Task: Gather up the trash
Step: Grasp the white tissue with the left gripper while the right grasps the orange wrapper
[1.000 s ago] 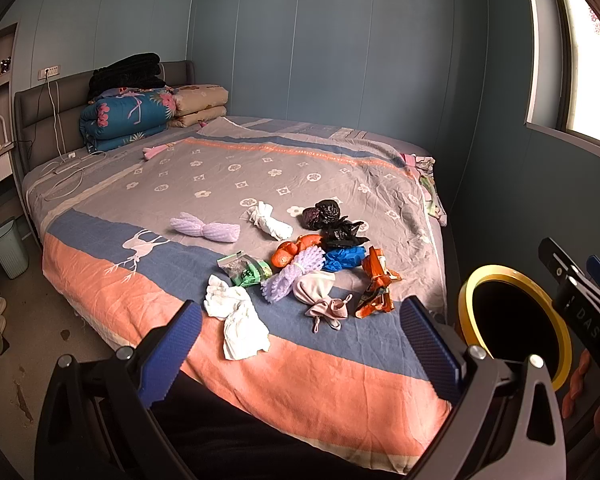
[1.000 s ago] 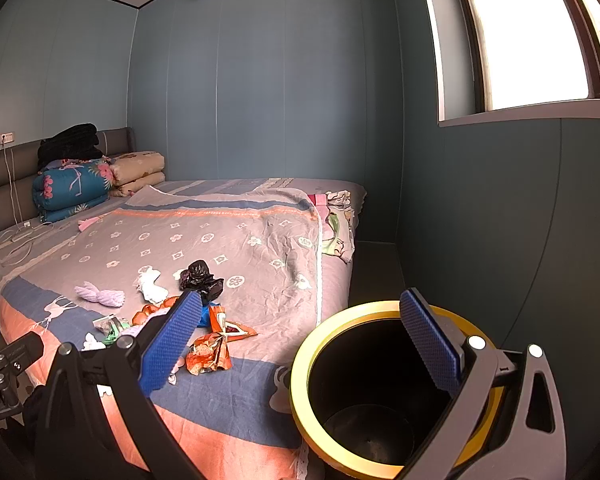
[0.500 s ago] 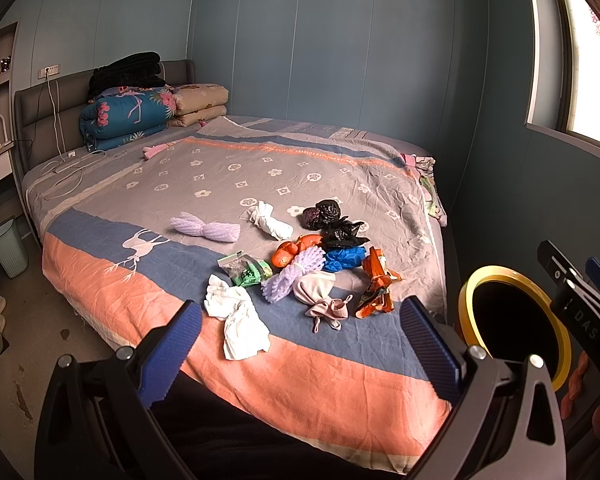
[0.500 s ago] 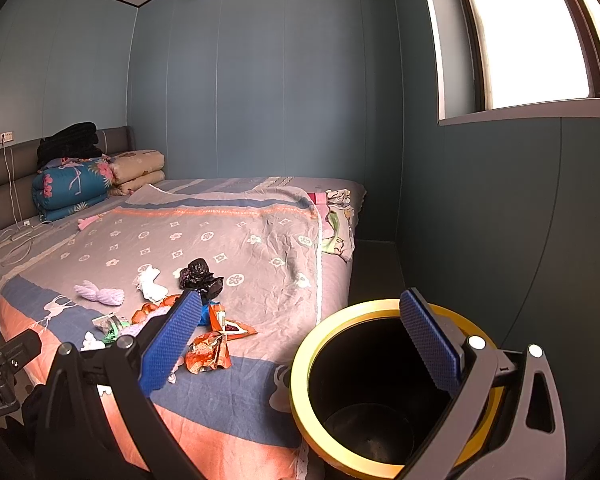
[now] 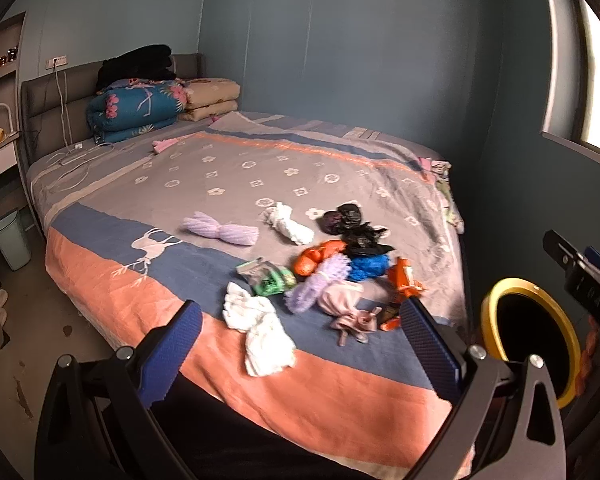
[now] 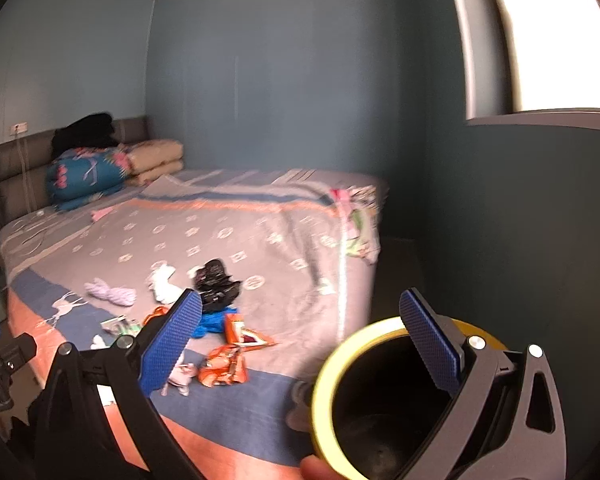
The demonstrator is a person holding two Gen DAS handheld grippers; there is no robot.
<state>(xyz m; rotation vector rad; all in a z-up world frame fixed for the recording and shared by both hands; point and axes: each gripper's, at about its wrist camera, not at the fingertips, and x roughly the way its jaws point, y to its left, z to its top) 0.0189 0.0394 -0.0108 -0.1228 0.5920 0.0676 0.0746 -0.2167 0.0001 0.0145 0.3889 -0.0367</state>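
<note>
A pile of trash and cloth lies on the bed [image 5: 140,280]: orange snack wrappers [image 5: 404,280] [image 6: 224,368], black plastic bags [image 5: 352,224] [image 6: 214,280], a blue bag [image 5: 368,266], a green packet [image 5: 268,278], white cloths [image 5: 260,332] and lilac socks [image 5: 220,232]. A black bin with a yellow rim [image 5: 532,340] [image 6: 380,400] stands at the bed's right corner. My left gripper [image 5: 300,344] is open and empty above the bed's foot. My right gripper [image 6: 300,336] is open and empty beside the bin.
Folded quilts [image 5: 140,108] and a dark garment lie by the headboard. A pale green bin [image 5: 10,240] stands on the floor at left. Shelves are at far left. A window [image 6: 548,32] is in the right wall.
Both views have shifted and blurred: my left gripper has swung right and a little closer to the pile. My right gripper has swung right, the bin sliding right in its view.
</note>
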